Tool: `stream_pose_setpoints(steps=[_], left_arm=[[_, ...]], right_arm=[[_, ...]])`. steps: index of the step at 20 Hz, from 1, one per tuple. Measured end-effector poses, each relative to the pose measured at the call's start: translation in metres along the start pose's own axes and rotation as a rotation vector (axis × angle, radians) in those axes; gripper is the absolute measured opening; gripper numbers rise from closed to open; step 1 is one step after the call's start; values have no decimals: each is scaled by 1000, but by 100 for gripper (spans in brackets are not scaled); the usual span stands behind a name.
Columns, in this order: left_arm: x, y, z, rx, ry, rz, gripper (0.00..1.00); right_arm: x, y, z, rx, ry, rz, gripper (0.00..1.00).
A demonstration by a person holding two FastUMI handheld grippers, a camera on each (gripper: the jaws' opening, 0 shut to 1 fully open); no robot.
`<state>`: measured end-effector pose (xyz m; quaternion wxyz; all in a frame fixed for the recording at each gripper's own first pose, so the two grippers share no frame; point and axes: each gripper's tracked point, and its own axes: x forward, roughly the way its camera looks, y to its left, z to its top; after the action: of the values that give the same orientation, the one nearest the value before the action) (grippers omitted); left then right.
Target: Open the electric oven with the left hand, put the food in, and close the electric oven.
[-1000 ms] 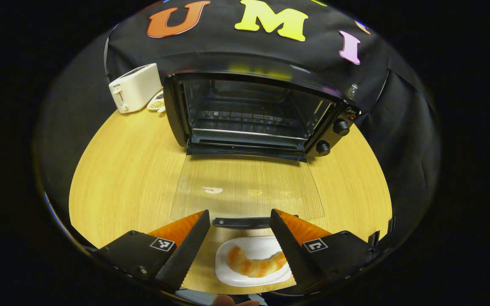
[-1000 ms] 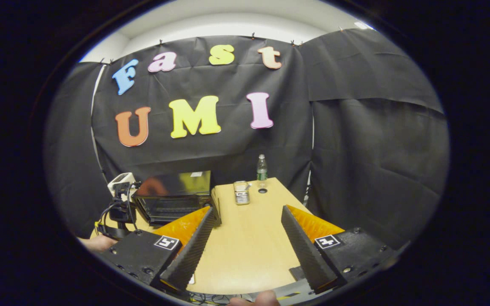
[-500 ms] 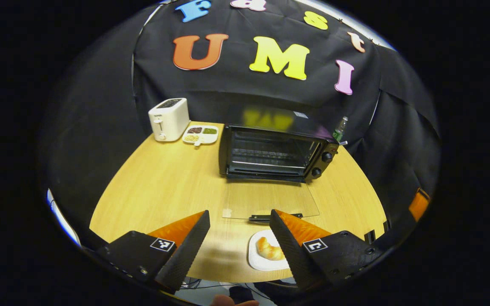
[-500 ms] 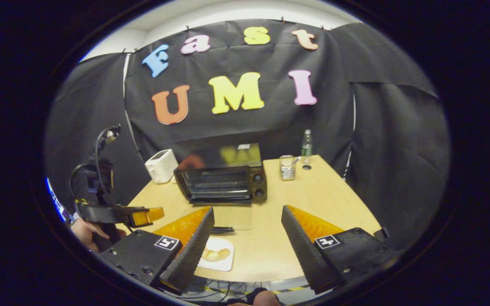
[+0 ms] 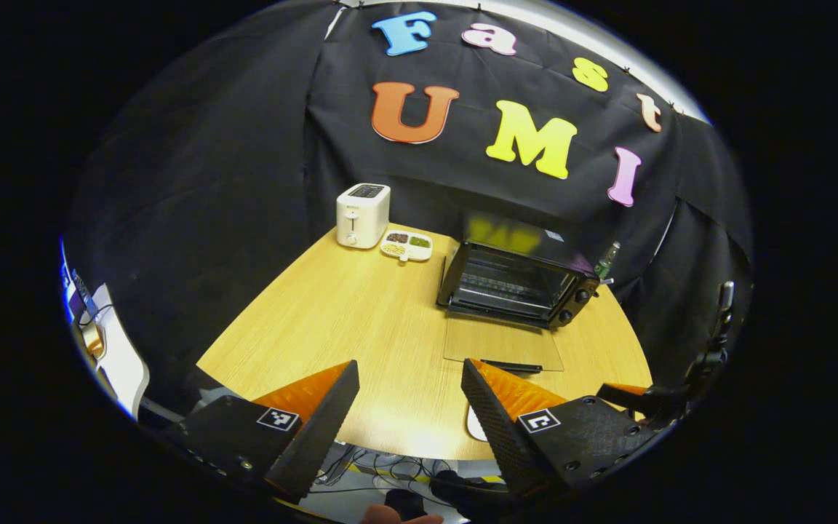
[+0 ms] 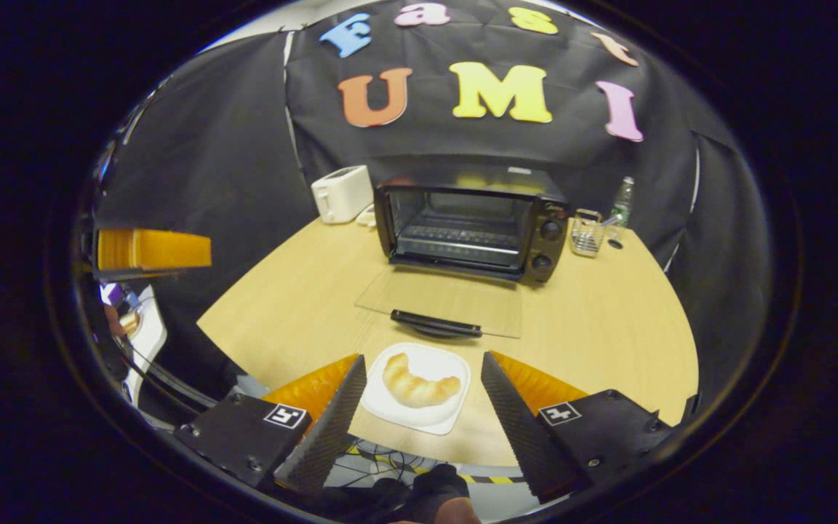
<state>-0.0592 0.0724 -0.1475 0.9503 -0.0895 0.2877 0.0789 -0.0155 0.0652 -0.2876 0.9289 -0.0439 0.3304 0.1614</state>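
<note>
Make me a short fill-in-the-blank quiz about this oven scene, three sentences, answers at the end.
1. The glass door of the electric oven is folded down flat, so the oven is ____.
2. The croissant lies on a white ____.
3. The right gripper holds nothing; its fingers stand ____ above the table's near edge.

Missing words: open; plate; apart
</note>
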Motion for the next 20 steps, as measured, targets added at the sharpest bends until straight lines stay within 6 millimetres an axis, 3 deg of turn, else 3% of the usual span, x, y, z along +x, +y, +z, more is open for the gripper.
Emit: stream_pose_setpoints(steps=[5,11,13,18,20], left_arm=[[-1,23,12,-40,-13,66,94],[13,24,22,-70,17,113,94],[20,19,25,-74,30,121,94],[34,-9,26,-97,62,115,94],[38,-18,27,-98,63,101,94]], right_arm=[[54,6,-39,-73,139,33,100],[96,-3,-71,-134,258,31,94],[101,-5,-72,-164,252,37,83],[108,-7,-78,-202,245,95,67],[110,-8,-75,-164,239,112,51]])
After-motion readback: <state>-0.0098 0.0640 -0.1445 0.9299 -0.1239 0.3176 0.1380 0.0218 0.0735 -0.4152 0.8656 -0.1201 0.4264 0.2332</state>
